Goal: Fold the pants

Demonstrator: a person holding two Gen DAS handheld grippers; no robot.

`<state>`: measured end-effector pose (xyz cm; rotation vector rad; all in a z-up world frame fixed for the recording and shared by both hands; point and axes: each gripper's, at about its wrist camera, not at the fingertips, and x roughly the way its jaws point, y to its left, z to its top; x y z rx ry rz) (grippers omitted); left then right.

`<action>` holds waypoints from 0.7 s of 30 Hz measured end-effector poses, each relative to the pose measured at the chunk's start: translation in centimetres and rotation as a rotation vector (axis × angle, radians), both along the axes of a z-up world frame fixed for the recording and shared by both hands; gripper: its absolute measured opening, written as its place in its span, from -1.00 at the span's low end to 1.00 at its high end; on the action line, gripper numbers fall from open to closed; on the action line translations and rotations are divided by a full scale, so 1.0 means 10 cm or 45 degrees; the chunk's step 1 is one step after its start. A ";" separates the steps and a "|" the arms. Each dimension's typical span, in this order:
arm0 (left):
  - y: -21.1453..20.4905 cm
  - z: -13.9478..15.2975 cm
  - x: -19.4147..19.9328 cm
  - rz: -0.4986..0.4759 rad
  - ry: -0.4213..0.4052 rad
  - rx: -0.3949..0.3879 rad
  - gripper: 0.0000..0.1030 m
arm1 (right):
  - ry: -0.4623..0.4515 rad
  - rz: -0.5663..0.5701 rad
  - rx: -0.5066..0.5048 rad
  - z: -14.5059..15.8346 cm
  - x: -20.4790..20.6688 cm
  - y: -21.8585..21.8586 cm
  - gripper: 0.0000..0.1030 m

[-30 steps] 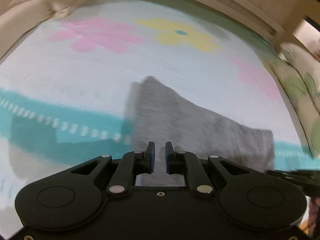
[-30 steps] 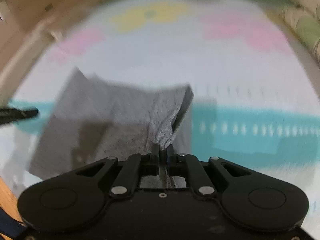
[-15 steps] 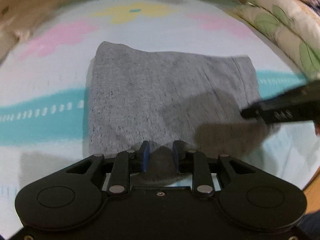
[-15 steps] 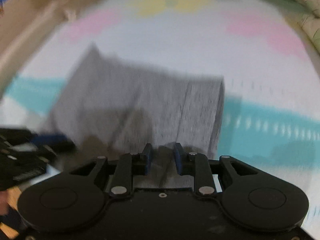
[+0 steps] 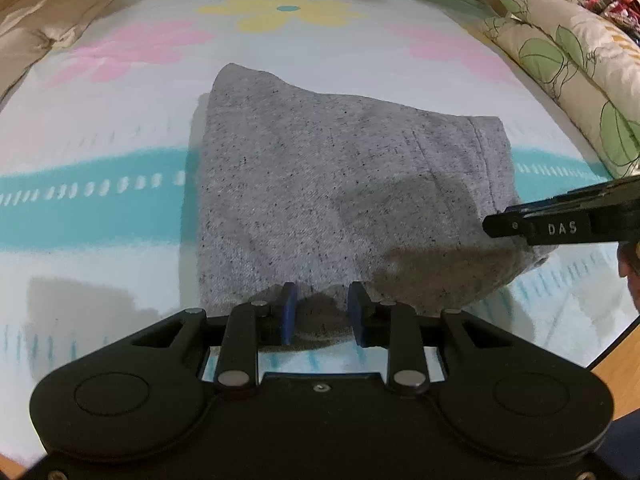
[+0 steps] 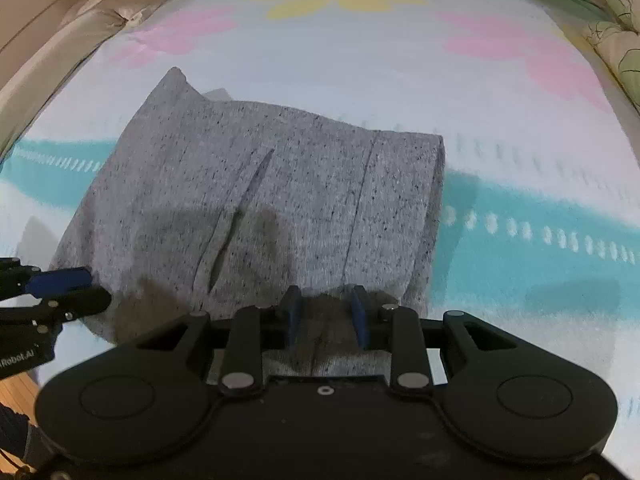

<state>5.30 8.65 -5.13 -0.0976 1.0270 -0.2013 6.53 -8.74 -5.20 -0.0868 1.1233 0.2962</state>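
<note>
Item: pants [image 5: 340, 184], grey speckled knit. Lying on a flower-print sheet [image 5: 120, 128], across its teal band. Condition: folded into a compact, roughly rectangular stack. Several layers show at the right edge in the right wrist view. A stitched seam runs near that edge, and a slit-like crease sits mid-panel. The far left corner peaks up slightly, and the near edge bulges rather than lying square.

Left gripper [image 5: 322, 312]: at the near edge of the stack, jaws parted. They have just been opening. Cloth lies in the gap, but the blue pads stand clear of it; released.

Right gripper [image 6: 325, 310]: likewise at the near edge, further right. Jaws parted and just opened, grey cloth between them and below, not pinched; released.

Progress, as judged: the fold just laid down looks complete and has been let go. The bundle is already small, so the task appears near its end. Possibly left: squaring the near edge, flattening the raised corner, or one last fold. Which of these, cannot be told.

Surroundings: a leaf-print pillow [image 5: 568, 60] along the right side, beige bedding [image 5: 48, 8] at far left, wooden edge at near right.
</note>
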 end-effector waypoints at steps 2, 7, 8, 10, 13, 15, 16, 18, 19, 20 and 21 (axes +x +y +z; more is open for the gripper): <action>0.05 0.07 0.02 0.015 -0.017 -0.025 -0.26 | 0.003 0.005 0.004 -0.01 -0.02 0.06 -0.41; 0.28 0.26 0.13 0.121 -0.135 -0.034 -0.25 | -0.059 -0.043 0.134 0.12 -0.03 -0.08 -0.37; 0.34 0.28 0.18 0.151 -0.143 -0.045 -0.25 | -0.091 -0.070 0.152 0.15 -0.04 -0.12 -0.33; 0.43 0.26 0.27 0.195 -0.134 -0.072 -0.13 | -0.123 -0.109 0.157 0.19 -0.01 -0.19 -0.25; 0.51 0.16 0.40 0.223 -0.095 -0.082 -0.12 | -0.094 -0.168 0.164 0.15 0.11 -0.31 -0.20; 0.51 0.05 0.47 0.213 -0.051 -0.062 -0.12 | -0.069 -0.215 0.162 0.08 0.17 -0.38 -0.17; 0.49 -0.02 0.50 0.205 -0.021 -0.050 -0.12 | -0.054 -0.225 0.164 0.03 0.20 -0.42 -0.16; 0.48 -0.16 0.55 0.199 0.051 -0.030 -0.11 | -0.005 -0.217 0.160 -0.08 0.25 -0.45 -0.12; 0.48 -0.23 0.56 0.199 0.066 -0.038 -0.07 | 0.011 -0.211 0.150 -0.14 0.27 -0.46 -0.10; 0.49 -0.27 0.55 0.209 0.054 -0.054 -0.02 | 0.009 -0.212 0.143 -0.18 0.28 -0.48 -0.05; 0.51 -0.28 0.55 0.221 0.043 -0.067 0.08 | -0.002 -0.217 0.141 -0.22 0.29 -0.51 0.00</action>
